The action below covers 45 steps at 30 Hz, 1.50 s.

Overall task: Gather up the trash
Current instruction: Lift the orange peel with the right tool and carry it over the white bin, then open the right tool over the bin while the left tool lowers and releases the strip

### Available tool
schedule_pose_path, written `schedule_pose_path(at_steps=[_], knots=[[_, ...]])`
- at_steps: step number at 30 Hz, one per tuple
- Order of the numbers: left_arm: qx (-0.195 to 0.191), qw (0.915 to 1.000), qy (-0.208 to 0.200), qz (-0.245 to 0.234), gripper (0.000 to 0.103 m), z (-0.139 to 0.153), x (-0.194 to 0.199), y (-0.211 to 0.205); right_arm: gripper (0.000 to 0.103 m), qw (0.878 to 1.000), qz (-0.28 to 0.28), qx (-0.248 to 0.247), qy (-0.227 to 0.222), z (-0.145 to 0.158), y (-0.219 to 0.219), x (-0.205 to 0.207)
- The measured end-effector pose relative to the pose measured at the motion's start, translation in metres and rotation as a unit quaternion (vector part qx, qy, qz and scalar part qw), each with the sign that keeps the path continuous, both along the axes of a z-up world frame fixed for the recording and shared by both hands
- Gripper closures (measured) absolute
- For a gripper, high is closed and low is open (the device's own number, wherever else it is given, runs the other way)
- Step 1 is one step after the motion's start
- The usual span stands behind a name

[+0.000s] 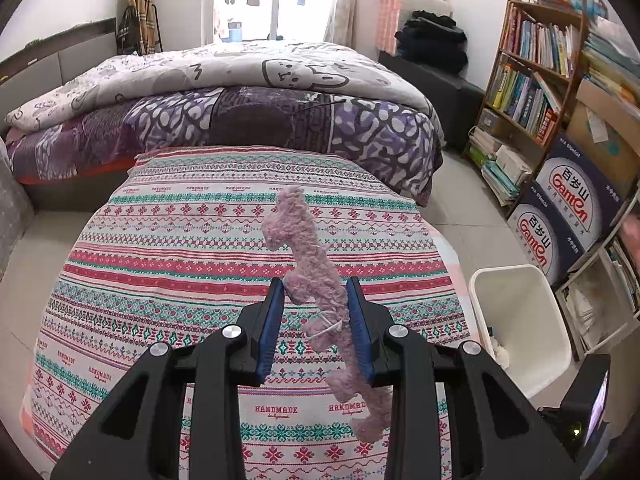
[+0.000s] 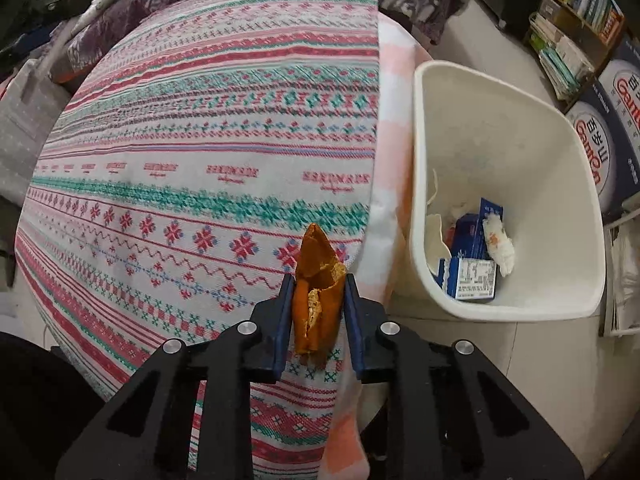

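My left gripper (image 1: 316, 286) is shut on a long pink fuzzy yarn piece (image 1: 308, 256), held above the patterned tablecloth (image 1: 180, 248); the yarn sticks out past the fingertips and hangs down behind them. My right gripper (image 2: 317, 280) is shut on an orange peel (image 2: 318, 280), held over the cloth's right edge (image 2: 200, 160). The white trash bin (image 2: 520, 152) stands on the floor just right of the table and holds a blue carton (image 2: 474, 272), crumpled tissue (image 2: 498, 244) and other scraps. The bin also shows in the left wrist view (image 1: 520, 320).
A bed with a purple quilt (image 1: 240, 120) lies beyond the table. A bookshelf (image 1: 532, 80) and stacked Ganten water boxes (image 1: 560, 216) stand at the right, close behind the bin. Tiled floor (image 1: 472, 200) runs between the table and the shelf.
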<state>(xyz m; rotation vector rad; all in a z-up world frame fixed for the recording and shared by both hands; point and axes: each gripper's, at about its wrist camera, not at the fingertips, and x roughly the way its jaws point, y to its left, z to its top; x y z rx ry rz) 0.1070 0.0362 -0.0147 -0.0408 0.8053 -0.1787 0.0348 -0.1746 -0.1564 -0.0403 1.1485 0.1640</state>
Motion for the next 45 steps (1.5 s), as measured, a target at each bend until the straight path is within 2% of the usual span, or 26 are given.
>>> schedule_pose_path(at_steps=[5,9,20,23,30,37,45], knots=[[0.002,1.0000,-0.002,-0.001,0.070,-0.001,0.000,-0.002,0.080,1.000,0.020,-0.002,-0.001,0.001,0.009,0.000],[0.003,1.0000,0.000,-0.001,0.070,-0.001,0.000,-0.003,0.080,1.000,0.009,-0.001,-0.003,0.005,0.004,0.000],[0.002,1.0000,-0.004,-0.005,0.070,0.001,-0.001,-0.006,0.080,0.996,-0.041,0.017,-0.076,0.037,-0.022,0.007],[0.001,1.0000,-0.006,-0.004,0.070,0.002,-0.001,-0.006,0.080,0.991,-0.056,0.015,-0.117,0.055,-0.029,0.008],[0.001,0.9999,-0.011,-0.010,0.070,0.005,-0.003,-0.017,0.080,0.979,-0.096,0.002,-0.180,0.086,-0.053,0.011],[-0.001,0.9997,-0.011,-0.024,0.070,0.006,-0.001,-0.038,0.080,0.972,-0.133,0.004,-0.193,0.097,-0.081,0.011],[0.001,0.9983,-0.008,-0.059,0.070,0.003,-0.003,-0.081,0.079,0.964,-0.163,-0.031,-0.205,0.103,-0.109,0.005]])
